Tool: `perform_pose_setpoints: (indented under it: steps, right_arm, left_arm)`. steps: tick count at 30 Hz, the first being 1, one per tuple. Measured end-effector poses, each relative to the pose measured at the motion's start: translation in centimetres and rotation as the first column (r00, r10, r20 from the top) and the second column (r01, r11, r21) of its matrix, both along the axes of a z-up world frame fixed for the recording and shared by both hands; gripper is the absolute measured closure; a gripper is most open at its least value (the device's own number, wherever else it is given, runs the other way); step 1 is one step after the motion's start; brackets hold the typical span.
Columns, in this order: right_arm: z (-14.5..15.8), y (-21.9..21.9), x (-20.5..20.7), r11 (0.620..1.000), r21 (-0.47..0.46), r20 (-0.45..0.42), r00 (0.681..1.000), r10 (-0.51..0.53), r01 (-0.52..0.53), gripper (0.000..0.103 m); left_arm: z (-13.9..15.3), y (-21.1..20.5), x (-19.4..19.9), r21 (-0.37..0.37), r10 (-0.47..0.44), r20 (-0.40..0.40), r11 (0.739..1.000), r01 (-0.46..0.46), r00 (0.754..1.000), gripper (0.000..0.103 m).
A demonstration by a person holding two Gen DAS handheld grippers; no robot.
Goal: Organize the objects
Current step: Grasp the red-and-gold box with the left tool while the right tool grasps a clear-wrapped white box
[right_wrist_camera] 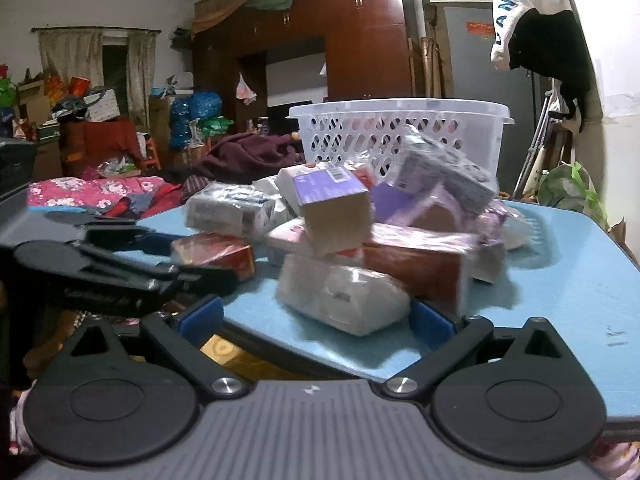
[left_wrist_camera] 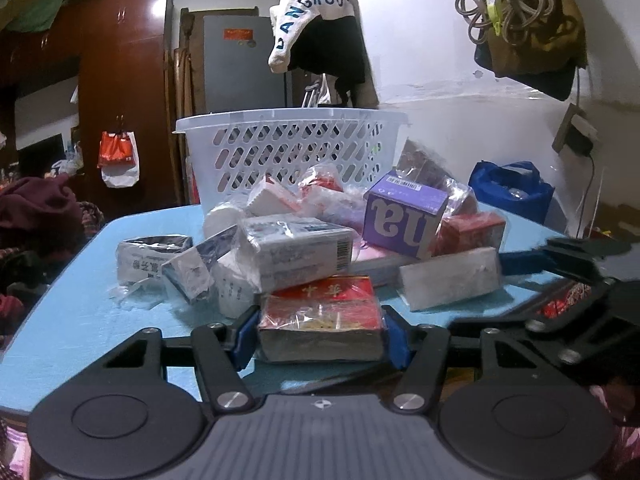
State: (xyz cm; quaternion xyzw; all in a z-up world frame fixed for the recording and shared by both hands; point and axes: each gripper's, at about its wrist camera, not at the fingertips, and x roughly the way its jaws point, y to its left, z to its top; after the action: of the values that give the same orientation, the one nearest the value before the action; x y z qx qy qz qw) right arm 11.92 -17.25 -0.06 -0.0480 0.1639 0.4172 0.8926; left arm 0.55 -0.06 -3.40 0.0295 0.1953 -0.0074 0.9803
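A heap of plastic-wrapped boxes and packets lies on the blue table (left_wrist_camera: 80,300) in front of a white lattice basket (left_wrist_camera: 292,148). My left gripper (left_wrist_camera: 320,338) is shut on a red box (left_wrist_camera: 324,312) at the near side of the heap, with a blue pad against each end. In the right wrist view the same grip shows at the left, on the red box (right_wrist_camera: 216,256). My right gripper (right_wrist_camera: 318,320) stands open around a white packet (right_wrist_camera: 340,300), its pads wide on either side. That white packet (left_wrist_camera: 448,276) lies right of the red box.
A purple box (left_wrist_camera: 404,216) sits on top of the heap. The basket (right_wrist_camera: 400,128) stands at the table's far side. The table's front edge (right_wrist_camera: 280,360) runs just below my right gripper. Clothes hang overhead, and a cluttered room lies behind.
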Motion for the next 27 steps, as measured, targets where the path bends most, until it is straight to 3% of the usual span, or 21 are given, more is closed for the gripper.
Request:
perform_pose_setpoints:
  steps: [6,9,16,27]
  right_arm:
    - [-0.3,1.5,0.2,0.998,-0.018,0.038,0.998,-0.055,0.056,0.008]
    - [-0.3,0.8,0.2,0.998,-0.003,0.041,0.997,-0.067,0.067,0.027]
    - [0.2,-1.7,-0.1,0.998,0.02,0.018,0.998,-0.061,0.061,0.027]
    - [1.0,-2.4,-0.6,0.999,0.009,0.033,0.999,-0.041,0.04,0.027]
  left_arm:
    - [0.0,0.6,-0.1,0.018,0.013,0.015,1.0,-0.014,1.0,0.033]
    - [-0.2,0.7,-0.1,0.017,0.001,0.021,1.0,-0.002,1.0,0.035]
    - [0.3,0.5,-1.5,0.021,-0.024,0.052,1.0,0.023,0.998,0.038]
    - [1.2,2.4,-2.9,0.038,0.047,0.051,0.998,-0.049,0.998,0.038]
